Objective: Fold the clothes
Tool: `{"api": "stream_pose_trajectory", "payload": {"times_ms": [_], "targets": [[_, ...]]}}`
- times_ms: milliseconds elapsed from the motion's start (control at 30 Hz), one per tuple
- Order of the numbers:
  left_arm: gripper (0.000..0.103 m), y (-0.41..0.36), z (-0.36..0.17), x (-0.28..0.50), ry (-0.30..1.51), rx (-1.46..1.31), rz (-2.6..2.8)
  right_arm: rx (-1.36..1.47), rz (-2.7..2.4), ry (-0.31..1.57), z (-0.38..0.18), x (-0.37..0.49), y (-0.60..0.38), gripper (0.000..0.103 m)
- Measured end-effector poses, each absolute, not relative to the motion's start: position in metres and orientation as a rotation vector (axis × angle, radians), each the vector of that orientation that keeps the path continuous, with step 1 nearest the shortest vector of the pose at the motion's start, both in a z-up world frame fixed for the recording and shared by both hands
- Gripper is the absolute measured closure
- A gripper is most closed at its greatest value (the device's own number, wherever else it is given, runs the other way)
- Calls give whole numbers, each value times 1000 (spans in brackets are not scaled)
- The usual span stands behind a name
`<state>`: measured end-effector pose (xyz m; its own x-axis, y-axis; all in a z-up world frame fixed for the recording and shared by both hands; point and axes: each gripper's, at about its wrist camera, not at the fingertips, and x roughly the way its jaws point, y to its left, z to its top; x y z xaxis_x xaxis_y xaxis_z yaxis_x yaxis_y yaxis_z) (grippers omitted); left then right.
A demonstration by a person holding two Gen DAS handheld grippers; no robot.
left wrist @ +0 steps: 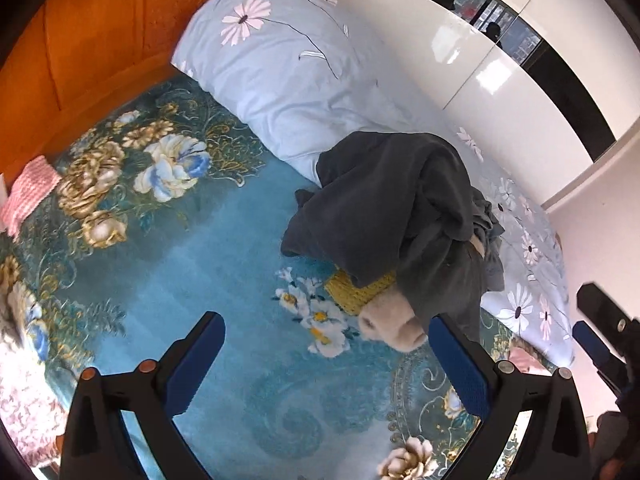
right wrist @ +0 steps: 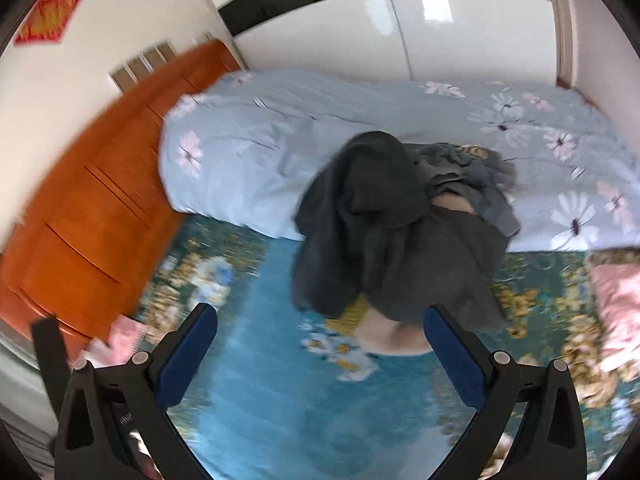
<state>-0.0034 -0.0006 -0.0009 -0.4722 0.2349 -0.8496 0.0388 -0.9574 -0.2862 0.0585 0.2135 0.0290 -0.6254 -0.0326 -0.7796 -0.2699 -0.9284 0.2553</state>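
A heap of dark grey clothes (left wrist: 396,208) lies on the teal floral bedspread (left wrist: 200,240), leaning against a rolled pale blue duvet. A yellow knit piece (left wrist: 356,292) and a beige fleece piece (left wrist: 388,324) stick out from under the heap's near edge. My left gripper (left wrist: 324,344) is open just short of the heap, its right finger beside the beige piece. In the right wrist view the same dark heap (right wrist: 384,232) lies ahead, blurred. My right gripper (right wrist: 316,340) is open with nothing between its fingers. The right gripper's tip (left wrist: 600,320) shows at the left wrist view's right edge.
The pale blue flowered duvet (left wrist: 288,72) runs along the far side of the bed against white glossy wardrobe doors (left wrist: 480,52). An orange wooden headboard (left wrist: 92,40) bounds the left. A pink knit item (left wrist: 28,196) lies by the headboard, and a pink cloth (right wrist: 616,300) at the right.
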Motion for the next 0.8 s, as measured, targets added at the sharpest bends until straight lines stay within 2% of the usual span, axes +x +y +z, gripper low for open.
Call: {"api": "stream_pose_trajectory", "payload": {"times_ms": [333,600,800], "targets": [[0,-2,-36,-54,-335,-1595,2369,-1381,2492,224,-10,-15,184,0],[0,-2,-75,-108,-344,-1621,2248,-1549,2325,185,-55,-76,185,0],[0,16,-98,-150,-268,-1633,2203,-1593,2275,194,-83,-105,206,0]]}}
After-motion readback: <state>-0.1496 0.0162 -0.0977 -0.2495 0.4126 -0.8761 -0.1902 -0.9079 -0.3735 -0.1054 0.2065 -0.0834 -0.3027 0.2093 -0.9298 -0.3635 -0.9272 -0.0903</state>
